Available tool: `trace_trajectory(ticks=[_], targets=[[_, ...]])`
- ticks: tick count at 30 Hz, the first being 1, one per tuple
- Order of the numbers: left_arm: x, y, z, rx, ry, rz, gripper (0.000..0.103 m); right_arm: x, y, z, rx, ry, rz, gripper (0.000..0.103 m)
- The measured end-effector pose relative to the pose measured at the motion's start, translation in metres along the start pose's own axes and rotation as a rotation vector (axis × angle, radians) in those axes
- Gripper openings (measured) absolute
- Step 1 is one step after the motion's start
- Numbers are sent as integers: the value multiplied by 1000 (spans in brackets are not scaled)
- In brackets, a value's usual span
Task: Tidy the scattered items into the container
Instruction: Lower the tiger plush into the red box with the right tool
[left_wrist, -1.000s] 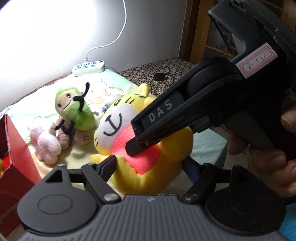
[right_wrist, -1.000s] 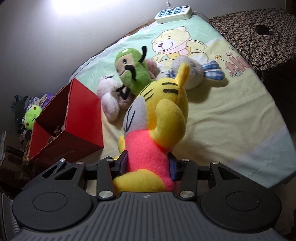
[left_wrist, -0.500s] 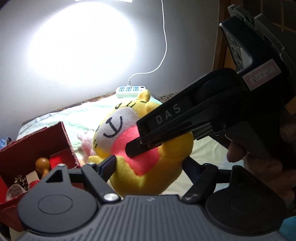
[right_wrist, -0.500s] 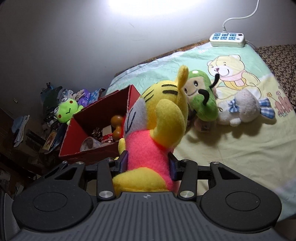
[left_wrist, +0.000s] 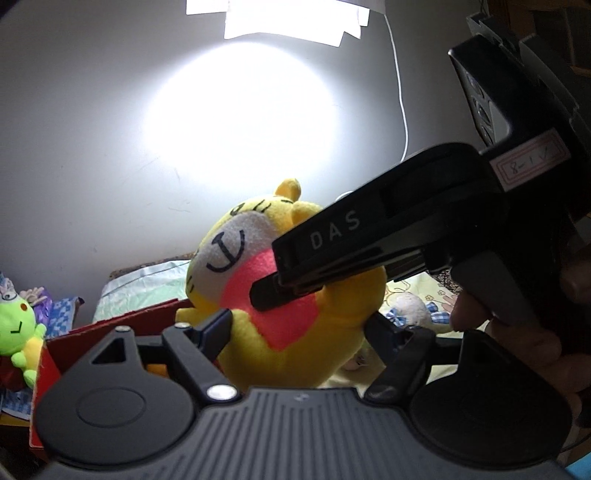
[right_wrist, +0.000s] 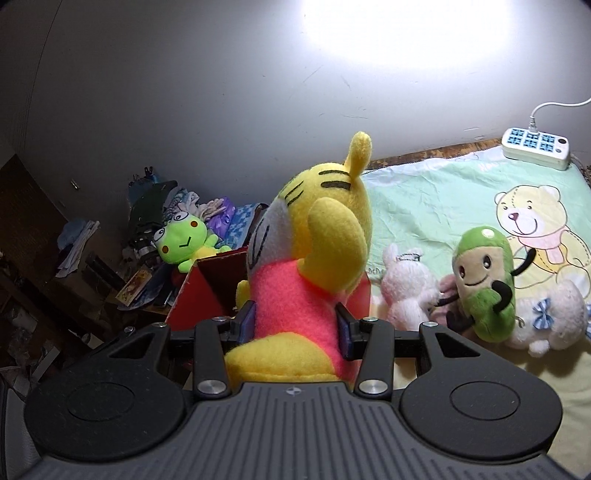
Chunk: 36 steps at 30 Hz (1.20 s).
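A: Item one, the thing being tidied?

B: A yellow tiger plush in a pink shirt, seen upright and raised off the bed. It is clamped at the waist by the right gripper, whose blue-padded fingers are pressed into both sides of the shirt. In the left wrist view the same tiger plush is shown from the front, with one black finger of the right gripper laid across its chest.

A: The left gripper?

B: The left gripper is spread wide; its fingers are set either side of the plush's lower body. Whether they touch the fabric cannot be told.

A: The container?

B: A red box is found directly behind and below the plush, at the bed's edge; the plush is held above its near corner. Its contents are hidden in both views.

A: Other loose items?

B: Listed on the bedsheet, right of the box: a small white-pink rabbit plush, touching a green bean-shaped plush with black arms, which leans against a white plush with blue bows.

A: Surroundings?

B: A green frog plush is noted beyond the box on a cluttered pile; a white power strip lies at the far edge of the bed.
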<state>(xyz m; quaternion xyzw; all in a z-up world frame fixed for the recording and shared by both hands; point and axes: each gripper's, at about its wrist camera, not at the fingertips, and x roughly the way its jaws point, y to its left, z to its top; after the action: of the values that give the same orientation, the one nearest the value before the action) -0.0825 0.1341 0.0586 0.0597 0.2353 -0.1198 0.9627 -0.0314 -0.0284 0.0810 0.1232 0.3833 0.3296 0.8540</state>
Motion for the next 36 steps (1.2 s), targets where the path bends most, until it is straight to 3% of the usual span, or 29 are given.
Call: trace_trajectory(ticks=[6, 14, 25, 30, 36], targets=[[14, 44, -3, -21, 22, -1, 77, 37, 22, 5, -38, -4, -10, 46], [27, 92, -27, -66, 89, -116, 77, 82, 43, -1, -45, 35, -146, 46], [92, 150, -60, -72, 179, -232, 77, 130, 58, -14, -95, 72, -341, 46], [100, 153, -71, -93, 219, -282, 72, 152, 65, -22, -168, 129, -413, 46], [66, 134, -66, -98, 223, -305, 67, 167, 55, -20, -140, 199, -425, 46]])
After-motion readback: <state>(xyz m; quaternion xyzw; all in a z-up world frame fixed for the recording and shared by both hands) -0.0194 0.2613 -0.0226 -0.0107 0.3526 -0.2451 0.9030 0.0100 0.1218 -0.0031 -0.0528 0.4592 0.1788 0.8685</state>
